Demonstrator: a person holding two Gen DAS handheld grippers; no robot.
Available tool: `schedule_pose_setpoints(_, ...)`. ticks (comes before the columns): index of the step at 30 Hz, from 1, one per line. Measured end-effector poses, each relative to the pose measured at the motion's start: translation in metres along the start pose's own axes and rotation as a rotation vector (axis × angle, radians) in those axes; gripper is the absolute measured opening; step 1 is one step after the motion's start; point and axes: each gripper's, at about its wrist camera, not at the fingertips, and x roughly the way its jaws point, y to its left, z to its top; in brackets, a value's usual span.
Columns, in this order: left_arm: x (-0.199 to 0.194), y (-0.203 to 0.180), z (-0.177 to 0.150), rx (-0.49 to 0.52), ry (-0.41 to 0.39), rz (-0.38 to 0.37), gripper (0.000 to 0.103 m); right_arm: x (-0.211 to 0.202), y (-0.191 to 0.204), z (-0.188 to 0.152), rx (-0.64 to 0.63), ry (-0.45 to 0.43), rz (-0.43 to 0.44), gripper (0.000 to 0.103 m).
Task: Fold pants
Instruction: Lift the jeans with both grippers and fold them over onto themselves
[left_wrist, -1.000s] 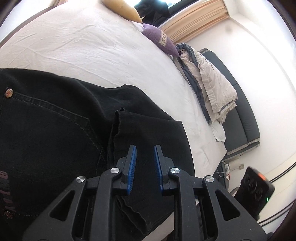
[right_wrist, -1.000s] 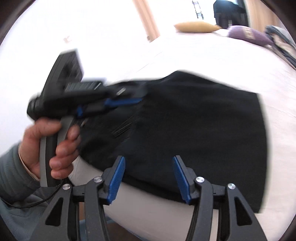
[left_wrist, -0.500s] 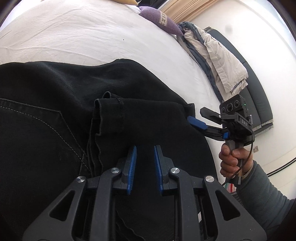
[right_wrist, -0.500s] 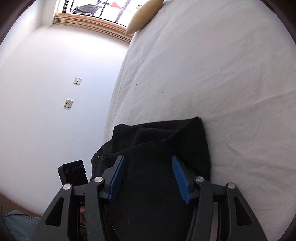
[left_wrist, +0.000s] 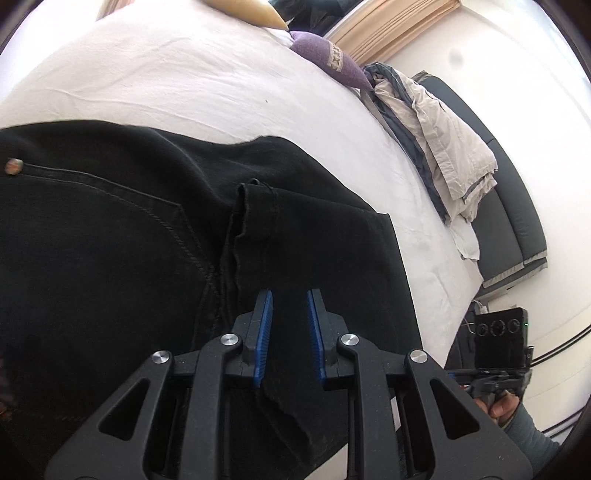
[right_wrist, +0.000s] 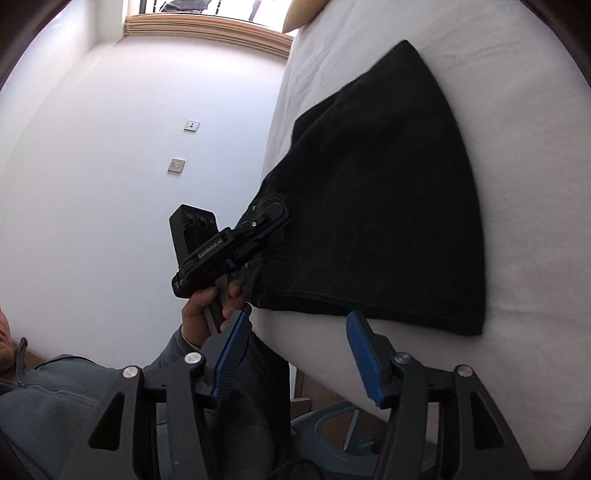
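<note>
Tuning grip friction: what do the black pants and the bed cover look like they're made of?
Black pants: looks like matte denim, given the heavy contrast stitching, the metal rivet and thick stacked hem edges; the weave itself is too dark to confirm. Bed cover: thin white woven sheet, probably cotton, matte with fine shallow wrinkles.

I cannot see whether the left tongs (left_wrist: 288, 314) pinch the pants (left_wrist: 110, 258); the left edge cuts the waistband, and the bed (right_wrist: 535, 258) hides its far side.
</note>
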Motion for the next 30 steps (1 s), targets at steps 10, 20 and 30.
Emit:
schedule_pose_setpoints(10,-0.111,0.009,-0.026,0.043,-0.15,0.385,0.044,0.064,0.038,0.064,-0.055,-0.075,-0.009,0.068)
schedule_pose_setpoints(20,-0.184,0.075,-0.041,-0.116,-0.239,0.52,0.087,0.111,0.022,0.103,0.009,-0.099,-0.129,0.084)
schedule_pose_setpoints(30,-0.205,0.173,-0.081,-0.439,-0.25,0.344,0.087,0.113,0.023,0.1,-0.035,-0.077,-0.137,0.084)
